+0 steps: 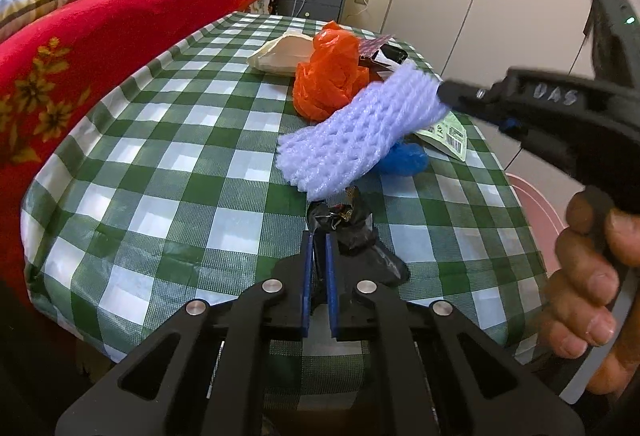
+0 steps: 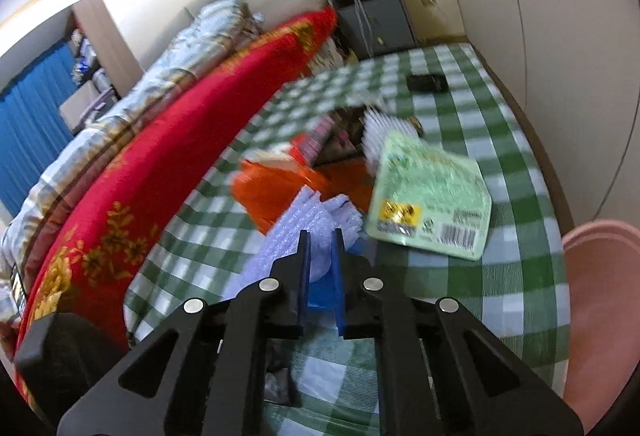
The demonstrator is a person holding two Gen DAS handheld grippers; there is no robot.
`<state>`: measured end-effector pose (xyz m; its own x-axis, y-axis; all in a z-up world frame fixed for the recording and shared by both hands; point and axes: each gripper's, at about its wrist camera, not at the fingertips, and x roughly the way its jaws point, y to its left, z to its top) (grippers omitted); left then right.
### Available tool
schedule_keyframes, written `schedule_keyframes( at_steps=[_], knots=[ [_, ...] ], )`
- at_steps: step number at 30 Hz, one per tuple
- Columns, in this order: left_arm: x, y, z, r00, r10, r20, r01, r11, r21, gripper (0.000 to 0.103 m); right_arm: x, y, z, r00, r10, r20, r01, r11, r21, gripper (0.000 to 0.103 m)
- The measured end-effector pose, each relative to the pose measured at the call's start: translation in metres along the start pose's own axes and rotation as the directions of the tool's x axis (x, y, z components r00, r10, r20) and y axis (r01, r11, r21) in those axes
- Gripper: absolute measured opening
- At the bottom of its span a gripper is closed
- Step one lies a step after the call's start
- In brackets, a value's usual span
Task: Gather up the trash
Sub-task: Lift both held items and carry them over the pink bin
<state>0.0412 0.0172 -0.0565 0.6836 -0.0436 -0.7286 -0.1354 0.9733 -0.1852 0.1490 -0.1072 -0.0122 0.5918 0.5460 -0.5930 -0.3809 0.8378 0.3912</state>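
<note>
Left gripper (image 1: 318,240) is clamped tight on a crumpled black plastic bag (image 1: 356,236), blue pads pinched together on its twisted edge, the bag resting on the green-and-white checked tablecloth (image 1: 180,156) at the near side. Just beyond that black bag, the right gripper (image 2: 320,236) has its jaws closed on one end of a pale lilac foam fruit net (image 1: 352,128), and the net hangs tilted, its other end low towards the cloth. Behind the net sits a crumpled orange plastic bag (image 1: 328,76), touching it or nearly so; hard to call. Past the orange bag lies a cream cloth pouch (image 1: 280,54). Tucked under the net, a scrunched blue plastic piece (image 1: 406,156). Beside it, away from the red blanket, lies a flat pale green food packet with a barcode (image 2: 432,196). A hand (image 1: 592,268) grips the right tool's handle. Red floral blanket (image 1: 100,36) runs along the table's far edge from the packet.
</note>
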Motion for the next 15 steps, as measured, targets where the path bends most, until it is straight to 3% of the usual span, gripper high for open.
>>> schedule_keyframes(
  at_steps=[7, 11, 15],
  knots=[
    [-0.009, 0.003, 0.003, 1.0, -0.02, 0.024, 0.02, 1.0, -0.01, 0.004, -0.038, 0.024, 0.007, 0.995, 0.051, 0.082, -0.042, 0.993, -0.108, 0.009],
    [-0.016, 0.004, 0.004, 0.999, -0.028, 0.041, 0.028, 1.0, -0.01, 0.003, -0.062, 0.034, 0.01, 0.992, 0.046, 0.116, -0.028, 0.988, -0.154, 0.009],
    [-0.023, 0.004, 0.004, 0.998, -0.04, 0.057, 0.04, 0.999, -0.01, 0.003, -0.092, 0.04, 0.014, 0.988, -0.006, 0.157, 0.037, 0.98, -0.194, 0.009]
  ],
)
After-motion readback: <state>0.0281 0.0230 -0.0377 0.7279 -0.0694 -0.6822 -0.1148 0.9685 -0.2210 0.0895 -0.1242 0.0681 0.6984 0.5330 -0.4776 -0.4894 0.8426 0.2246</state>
